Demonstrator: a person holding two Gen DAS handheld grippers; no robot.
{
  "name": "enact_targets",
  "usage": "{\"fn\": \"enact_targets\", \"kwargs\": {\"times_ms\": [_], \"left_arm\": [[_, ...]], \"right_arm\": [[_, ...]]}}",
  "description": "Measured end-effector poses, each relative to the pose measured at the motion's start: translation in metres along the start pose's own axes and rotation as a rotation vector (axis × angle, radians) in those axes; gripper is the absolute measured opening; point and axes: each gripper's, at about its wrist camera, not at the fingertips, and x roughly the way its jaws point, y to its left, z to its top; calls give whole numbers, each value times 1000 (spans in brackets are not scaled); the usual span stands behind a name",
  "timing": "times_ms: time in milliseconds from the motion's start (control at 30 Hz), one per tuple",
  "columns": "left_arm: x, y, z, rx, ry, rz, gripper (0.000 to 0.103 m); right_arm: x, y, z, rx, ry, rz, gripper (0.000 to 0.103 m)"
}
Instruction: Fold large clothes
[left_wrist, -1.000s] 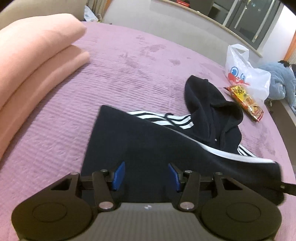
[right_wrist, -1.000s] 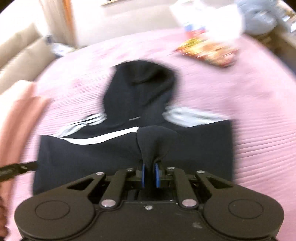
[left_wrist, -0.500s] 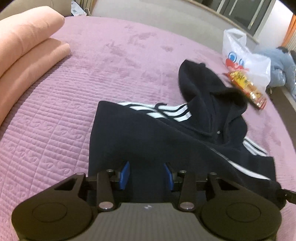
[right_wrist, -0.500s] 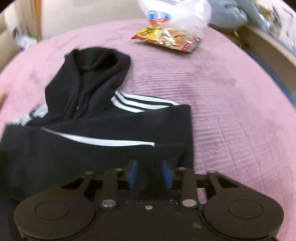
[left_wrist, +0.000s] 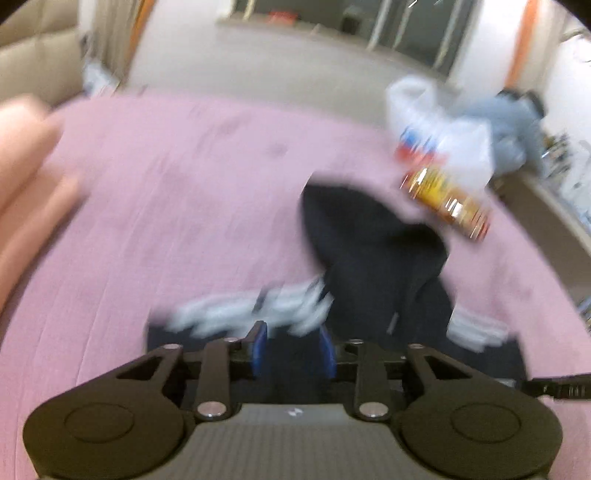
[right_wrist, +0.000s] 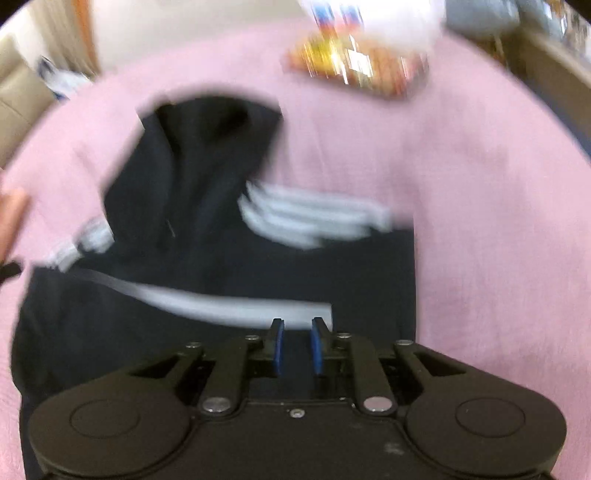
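Note:
A black hooded jacket with white stripes lies folded on the pink quilted bed, its hood toward the far side. Both views are motion-blurred. My left gripper is open and empty, above the jacket's near left part. My right gripper is open with a narrow gap and nothing between its blue pads, above the folded near edge by the long white stripe.
A snack packet and a white plastic bag lie beyond the hood; both also show in the right wrist view. Peach pillows lie at the left. A blue-grey garment lies off the bed at the far right.
My right gripper opened and let go of the jacket fold it was holding. Both grippers have lifted and tilted up, so more of the room shows. The left stayed open.

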Motion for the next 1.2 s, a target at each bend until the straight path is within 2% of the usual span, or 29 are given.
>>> {"fn": "enact_targets", "kwargs": {"times_ms": [67,133,167,200,300,367,433,467,500,533,600,667,700,733,767,833,933,1033,1100,1167,1200], "left_arm": [[29,-14,32,24,-23,-31,36],[65,-28,59,44,-29,-37,45],[89,-35,72,37,-17,-22,51],[109,-43,82,39,-1,-8,52],[164,-64,98,43,35,24,52],[197,-71,104,58,66,42,52],[223,-75,102,64,90,75,51],[233,-75,100,75,108,86,45],[240,-73,97,83,121,93,17],[244,-70,94,92,131,87,11],[239,-62,91,102,110,70,10],[222,-46,92,76,74,16,9],[209,-34,94,51,48,-14,9],[196,-22,97,15,26,-55,9],[184,-9,101,-21,14,-86,9],[159,17,106,-69,-18,-117,9],[133,58,103,-148,-4,-176,9],[119,86,85,-174,34,-231,9],[117,94,67,-124,74,-219,9],[129,96,47,-52,187,-184,10],[138,94,34,-7,251,-160,17]], "right_arm": [[-4,4,14,-3,-94,34,21],[10,6,33,10,-152,81,34],[19,8,43,11,-167,97,35],[29,11,53,11,-181,110,35],[60,19,82,6,-199,125,35],[77,21,96,8,-212,126,39],[95,23,111,16,-216,120,54],[101,22,117,22,-217,117,55],[110,22,122,26,-218,113,55],[117,24,128,24,-217,107,55],[131,26,138,28,-204,86,55],[148,28,146,50,-165,94,56],[158,29,149,53,-132,100,37],[166,30,153,40,-100,99,8],[167,32,154,31,-94,80,7],[145,22,155,38,-180,99,7],[97,-5,144,111,-282,153,7],[65,-28,116,141,-328,200,6],[62,-40,92,148,-306,215,6],[82,-43,76,121,-216,164,9],[98,-44,70,109,-151,122,13]]}}
